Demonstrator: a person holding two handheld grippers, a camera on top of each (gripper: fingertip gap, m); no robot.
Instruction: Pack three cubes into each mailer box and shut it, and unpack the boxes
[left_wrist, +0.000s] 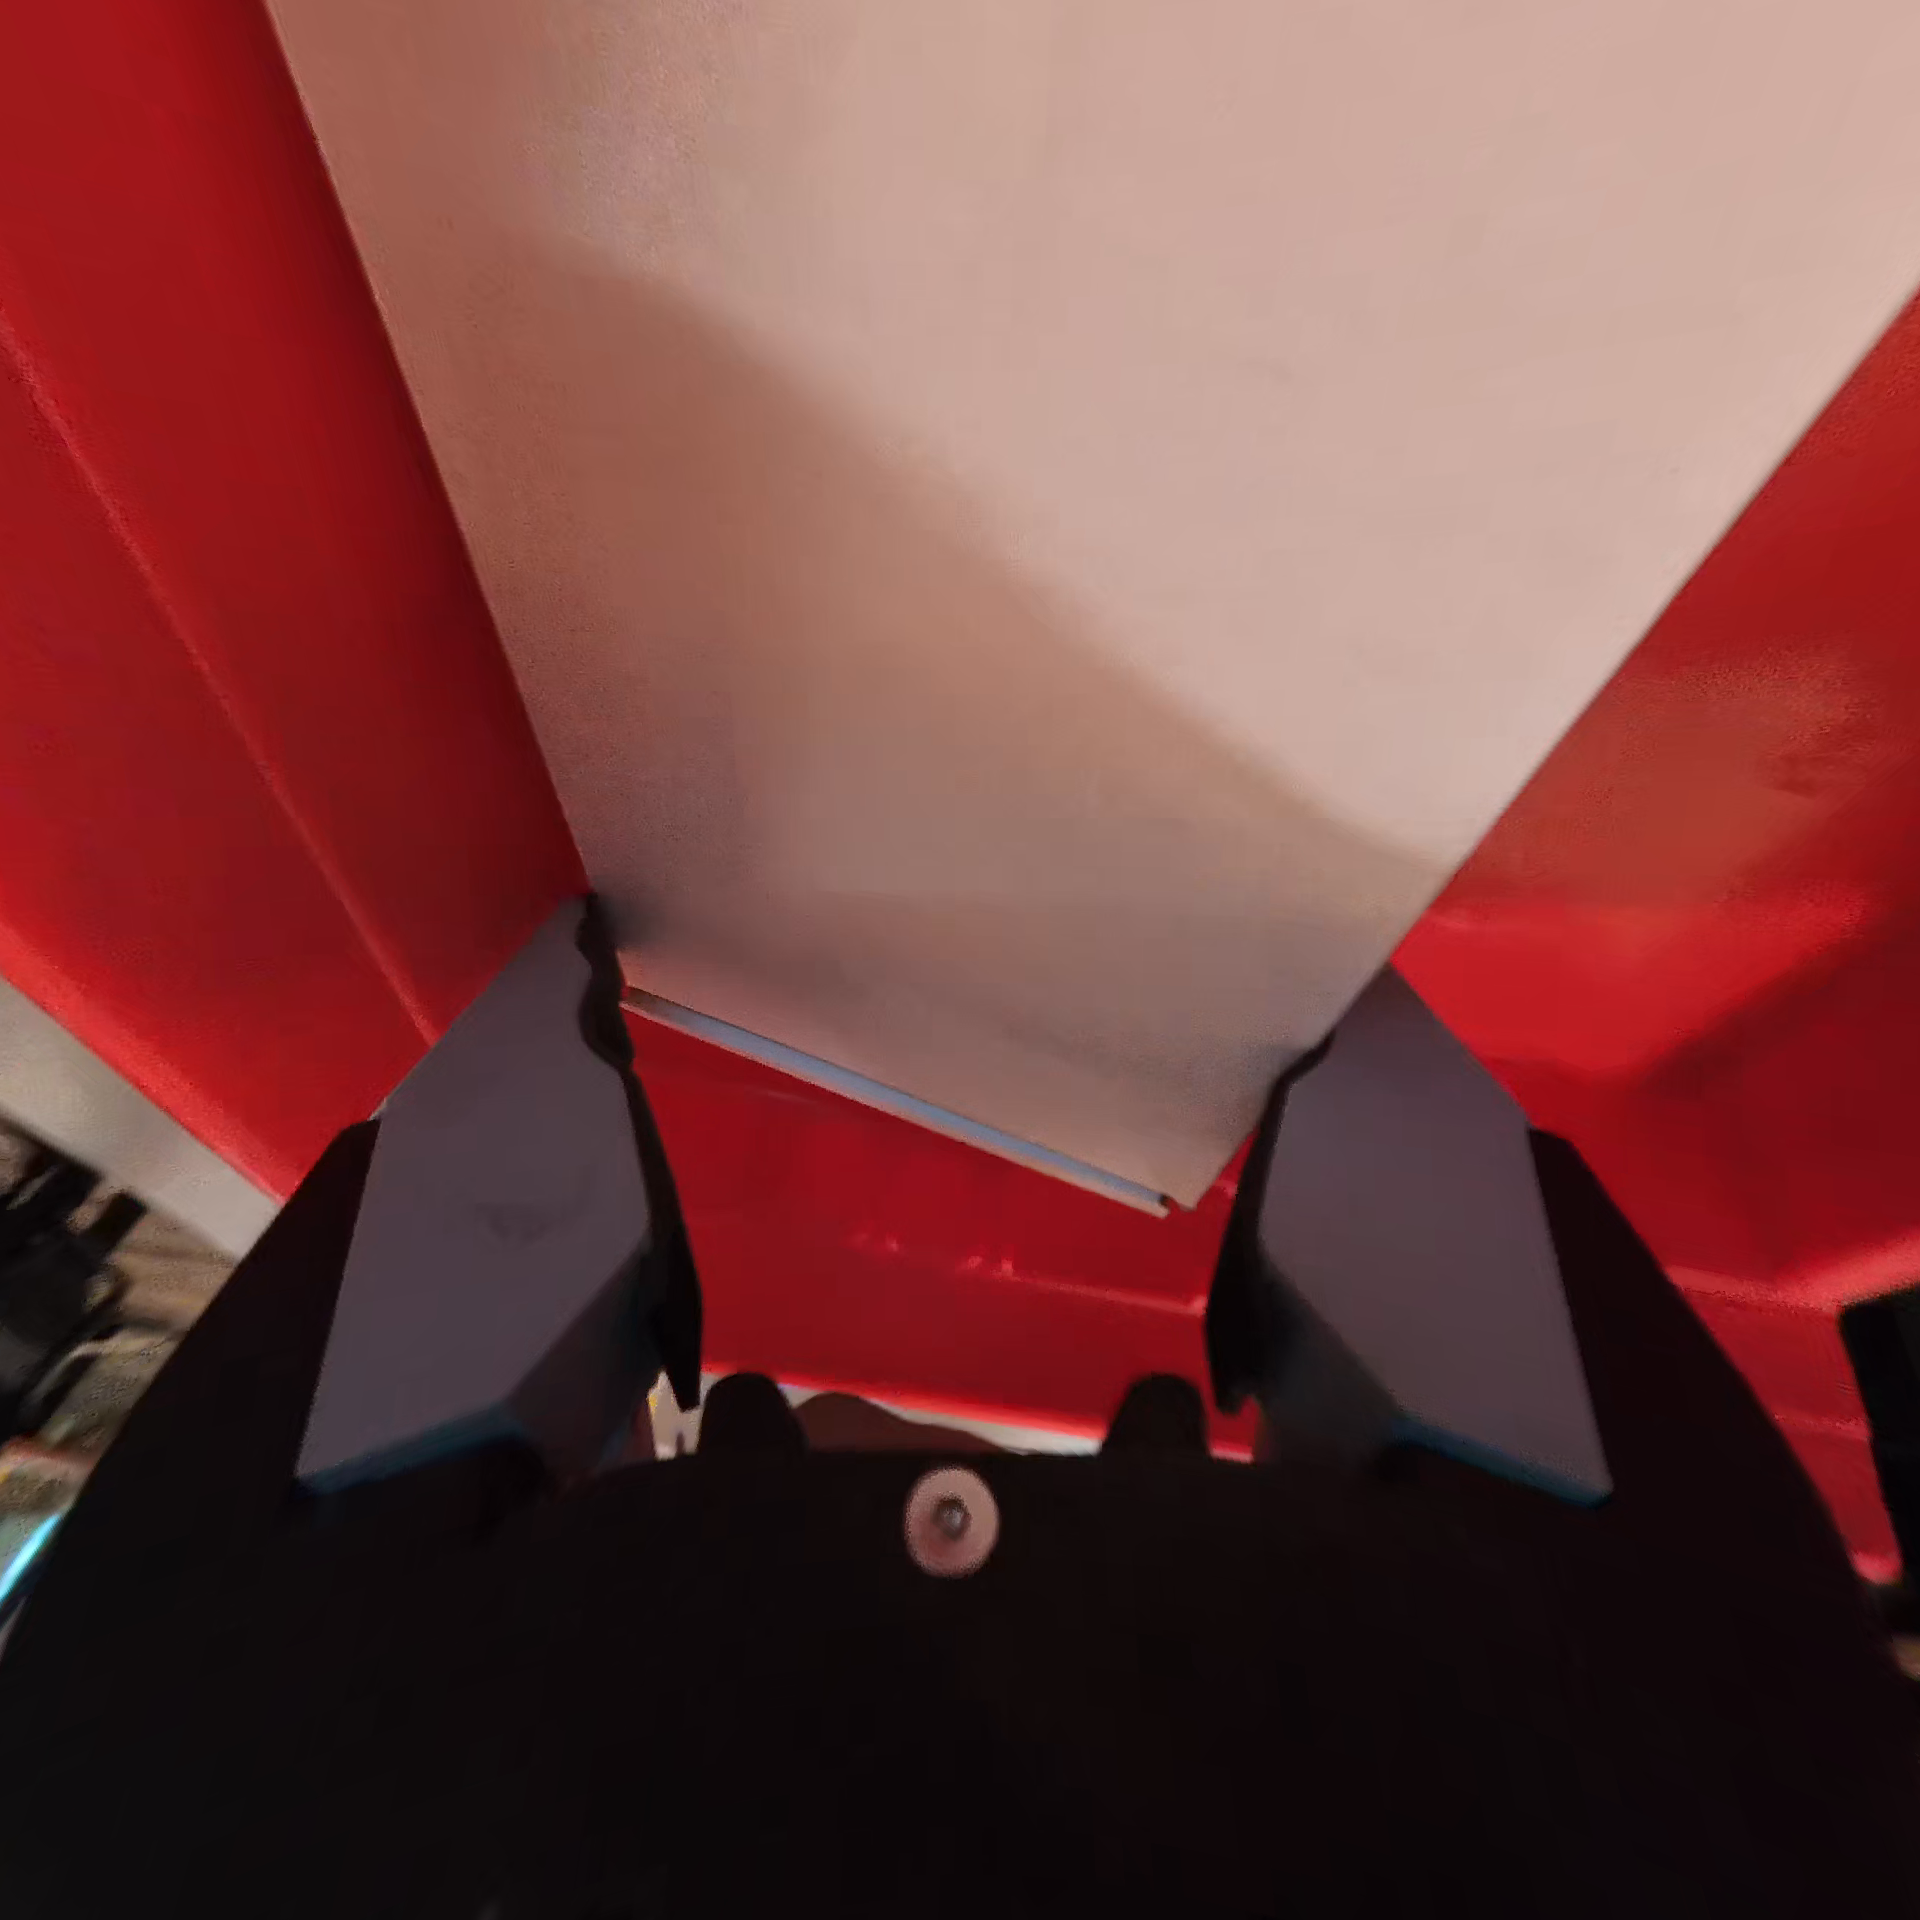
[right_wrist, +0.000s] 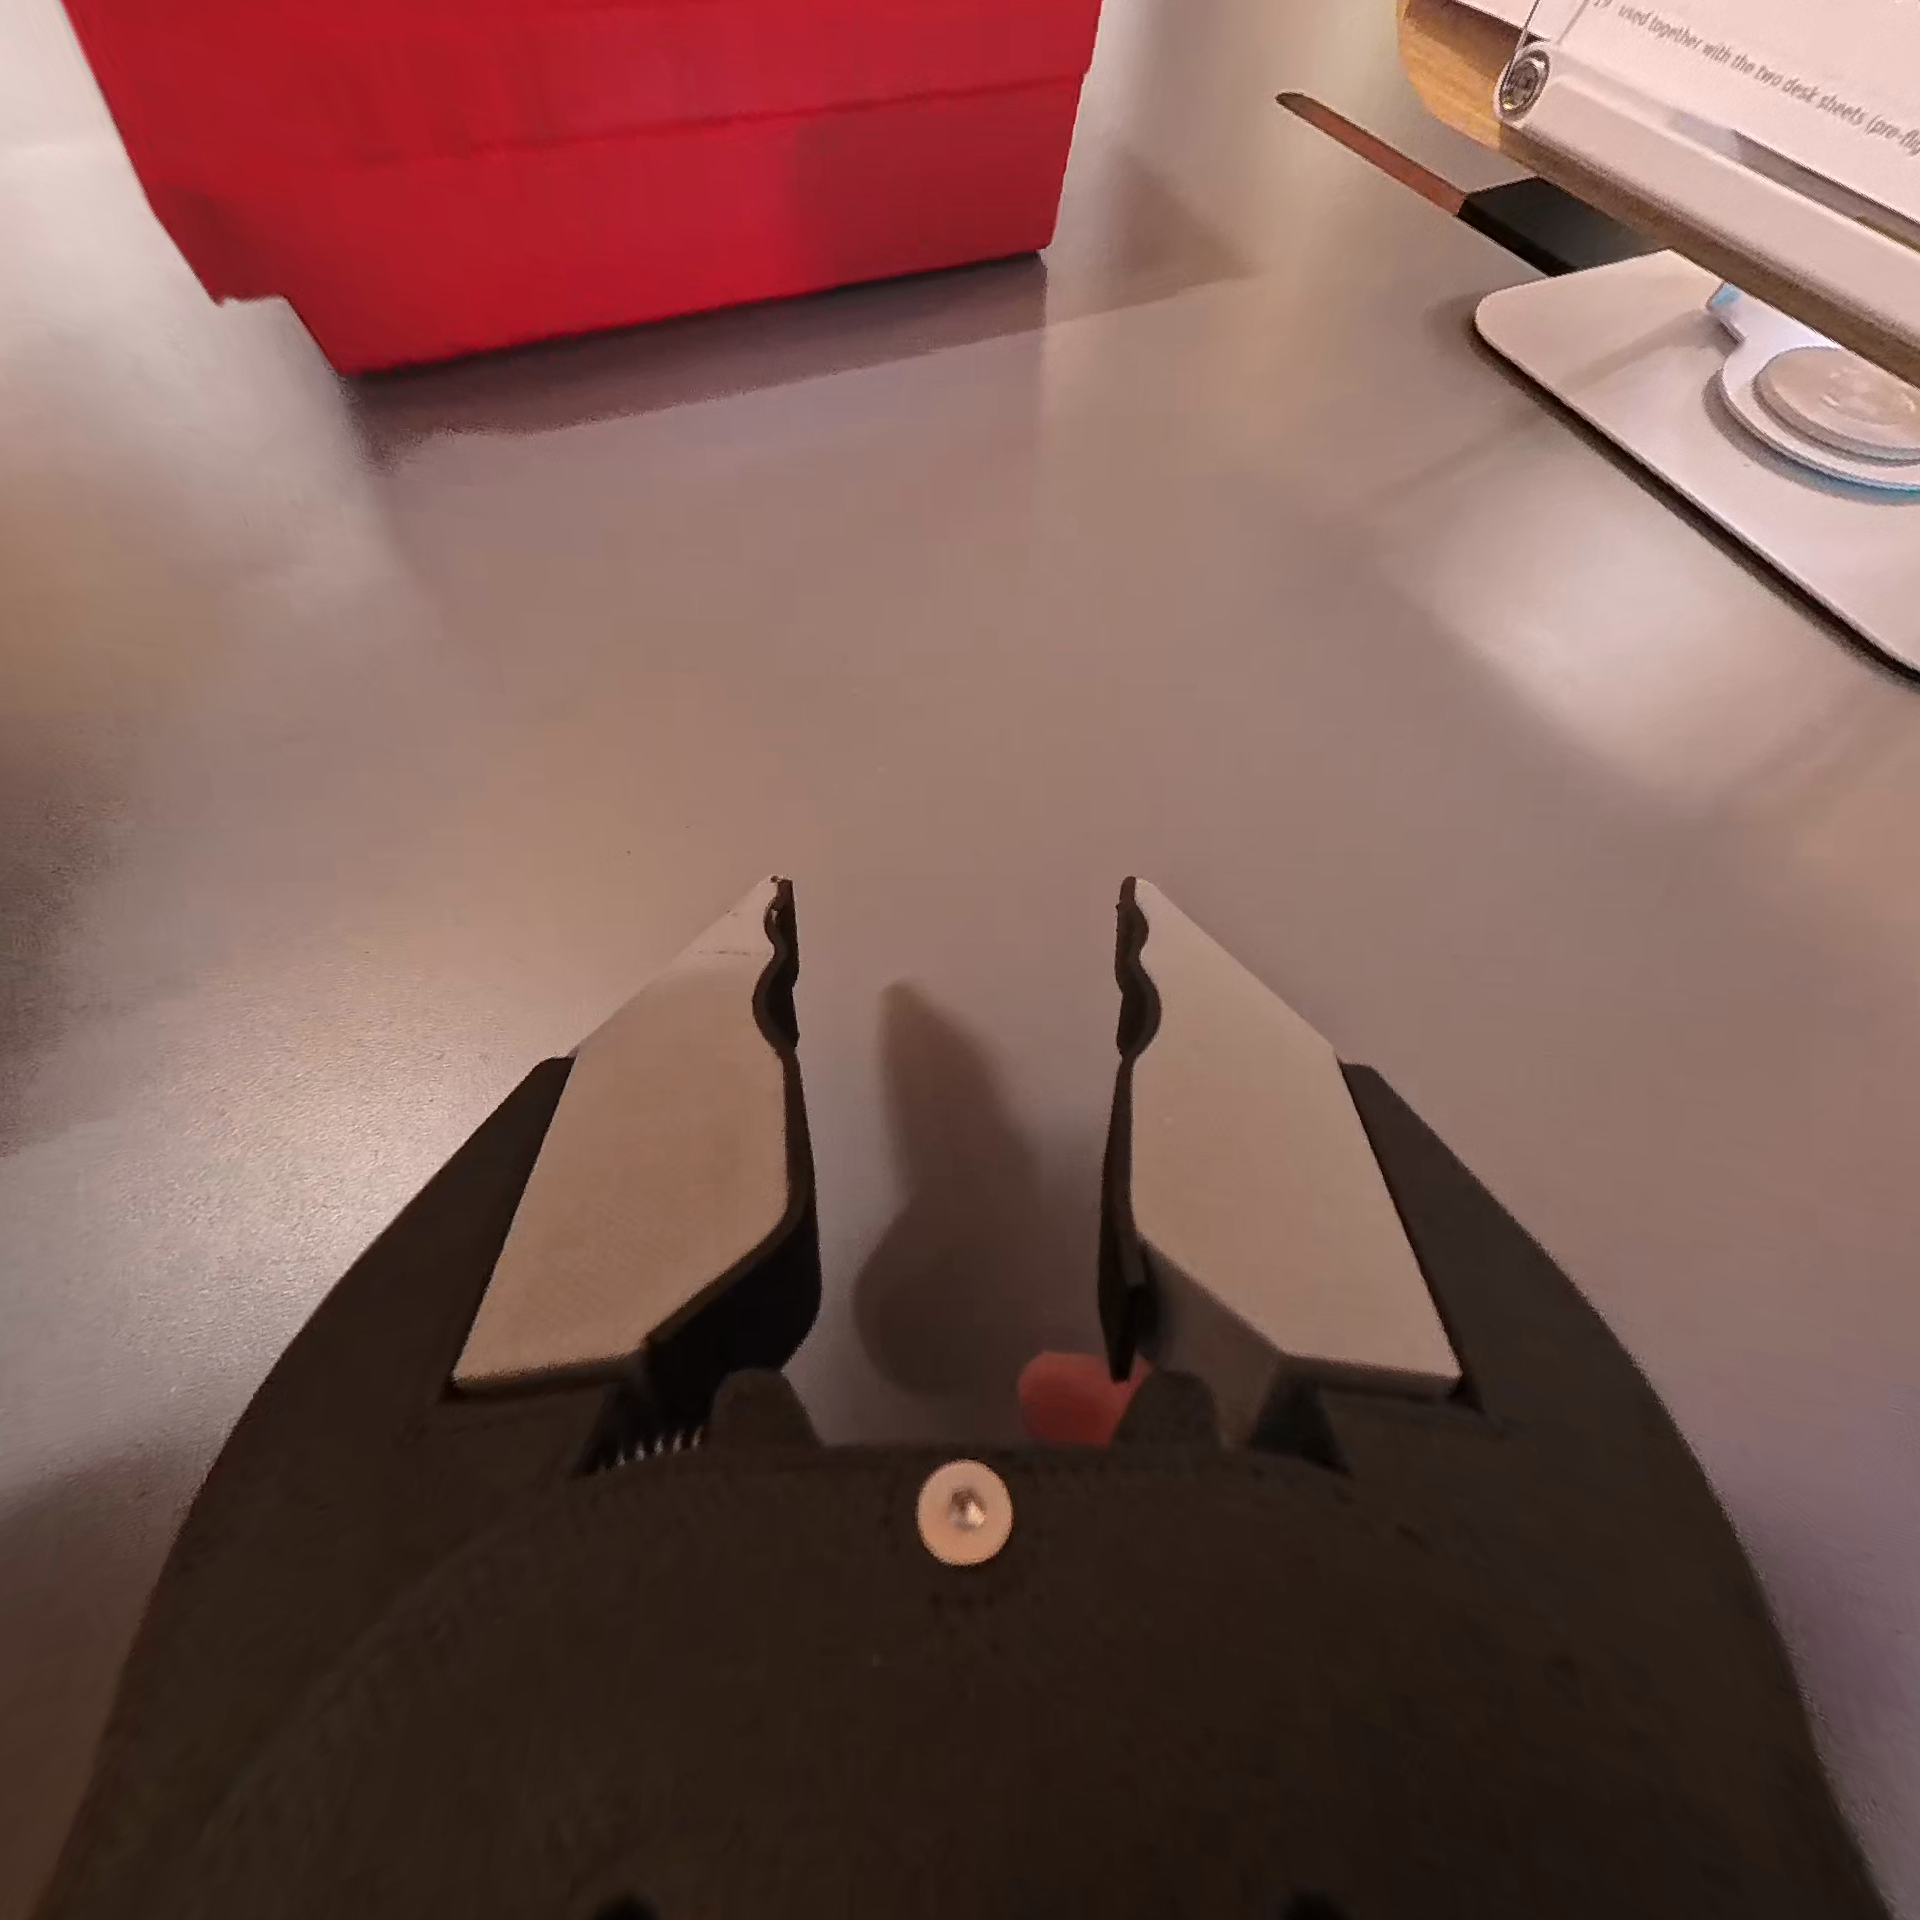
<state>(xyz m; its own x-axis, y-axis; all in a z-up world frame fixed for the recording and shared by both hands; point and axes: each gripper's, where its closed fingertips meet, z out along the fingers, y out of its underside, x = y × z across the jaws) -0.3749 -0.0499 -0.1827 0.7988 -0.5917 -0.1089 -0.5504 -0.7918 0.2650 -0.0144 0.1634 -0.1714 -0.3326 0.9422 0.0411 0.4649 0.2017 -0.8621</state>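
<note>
My left gripper (left_wrist: 987, 956) has its jaws spread wide across a pale flap (left_wrist: 1039, 468) of the red mailer box (left_wrist: 187, 623), tips at its edges; whether they truly pinch it I cannot tell. If they slip, I expect the flap springs away. My right gripper (right_wrist: 956, 904) hovers over the grey table (right_wrist: 1039, 623), jaws partly apart and empty, the red box (right_wrist: 623, 177) well ahead. No cubes show.

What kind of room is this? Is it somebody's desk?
Probably an office or lab desk, though little of the room shows. There is a smooth grey tabletop, a white stand with a flat base holding a printed sheet, and a red cardboard mailer box resting on the table.
</note>
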